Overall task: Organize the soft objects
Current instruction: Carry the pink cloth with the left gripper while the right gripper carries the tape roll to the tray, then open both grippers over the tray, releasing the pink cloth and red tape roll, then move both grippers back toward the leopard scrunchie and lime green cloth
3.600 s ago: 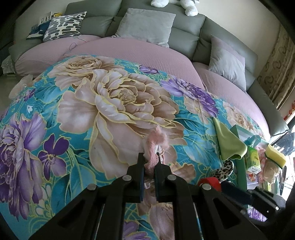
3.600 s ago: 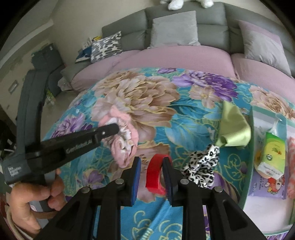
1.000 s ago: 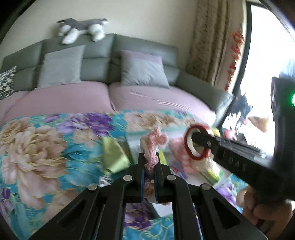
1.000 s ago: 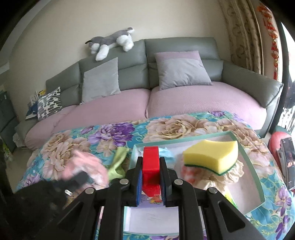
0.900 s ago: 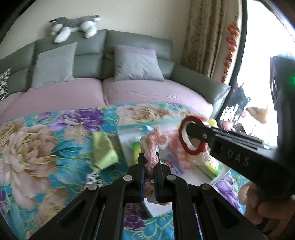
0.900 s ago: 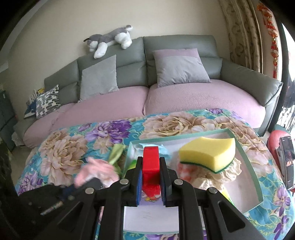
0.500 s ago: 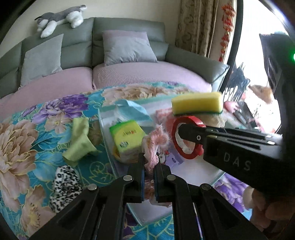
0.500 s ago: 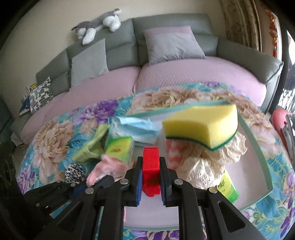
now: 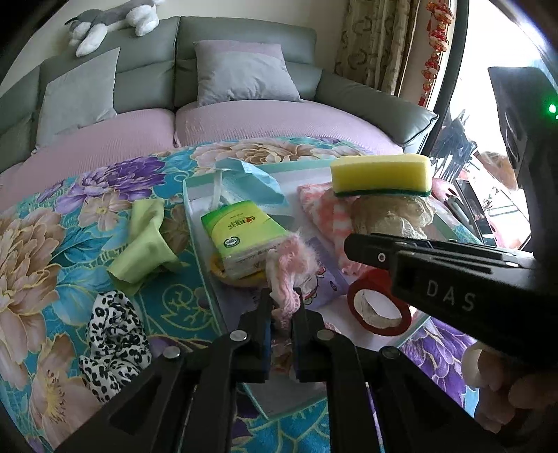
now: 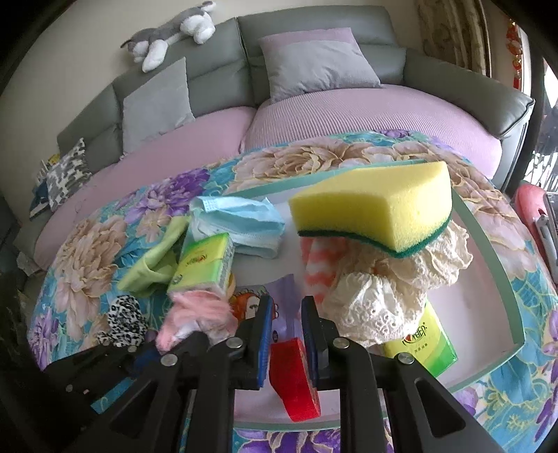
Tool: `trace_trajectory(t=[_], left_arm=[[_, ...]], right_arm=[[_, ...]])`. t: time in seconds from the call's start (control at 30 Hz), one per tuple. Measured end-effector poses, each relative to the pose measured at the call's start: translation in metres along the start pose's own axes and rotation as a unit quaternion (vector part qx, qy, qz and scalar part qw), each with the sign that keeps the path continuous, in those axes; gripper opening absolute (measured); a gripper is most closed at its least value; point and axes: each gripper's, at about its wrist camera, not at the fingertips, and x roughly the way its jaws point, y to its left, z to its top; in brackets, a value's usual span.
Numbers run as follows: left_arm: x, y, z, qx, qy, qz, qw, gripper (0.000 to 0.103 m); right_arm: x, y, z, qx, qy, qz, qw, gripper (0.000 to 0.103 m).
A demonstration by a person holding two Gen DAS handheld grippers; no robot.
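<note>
My left gripper (image 9: pixel 281 306) is clamped on a pink fluffy scrunchie (image 9: pixel 291 266), whose loose end sticks up above the fingertips. It hangs over the near left part of the tray (image 9: pixel 195 223), just in front of the green tissue pack (image 9: pixel 240 237).

My right gripper (image 10: pixel 286 313) has its jaws parted. The red tape roll (image 10: pixel 294 378) sits between them, lower down, with a gap visible on each side, and rests on the tray floor near the front rim (image 10: pixel 516 313). In the left wrist view the same roll (image 9: pixel 378 306) lies flat-tilted just under the right gripper's finger.

Tray contents, outward from the grippers:
- a purple cartoon-print packet (image 9: pixel 324 278) beneath both grippers;
- a second green tissue pack (image 10: pixel 423 345) at the right, partly under a cream lace cloth (image 10: pixel 380 299);
- a yellow sponge (image 10: pixel 376 212) with a green scouring side, resting on top of the lace cloth;
- a pink-and-white striped cloth (image 9: pixel 327 212) beside the lace cloth;
- a blue face mask (image 10: pixel 240 219) at the far left corner.

Outside the tray, on the floral cover (image 9: pixel 52 216), lie a light green cloth (image 9: pixel 146 244) and a leopard-print scrunchie (image 9: pixel 111 338), well apart from the pink one. Beyond stands a grey sofa (image 10: pixel 314 31) with cushions and a plush dog (image 10: pixel 167 35) on its back.
</note>
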Motion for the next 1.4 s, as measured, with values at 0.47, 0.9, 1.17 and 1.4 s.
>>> trace_trajectory(t=[0.47, 0.9, 1.17, 1.4], left_arm=[[-0.024, 0.018, 0.007, -0.036, -0.037, -0.005, 0.9986, 0.043], [-0.056, 0.060, 0.013, -0.091, -0.080, 0.036, 0.9920, 0.063], [-0.068, 0.104, 0.008, -0.158, -0.083, 0.078, 0.9808, 0.072], [-0.071, 0.139, 0.000, -0.207, -0.065, 0.132, 0.9671, 0.077]], right_arm=[[-0.021, 0.013, 0.005, -0.017, -0.025, -0.008, 1.000, 0.026], [-0.030, 0.026, 0.008, -0.028, -0.042, 0.001, 0.999, 0.058], [-0.029, 0.045, 0.008, -0.045, -0.042, 0.014, 0.998, 0.068], [-0.026, 0.061, 0.007, -0.056, -0.041, 0.021, 0.997, 0.080]])
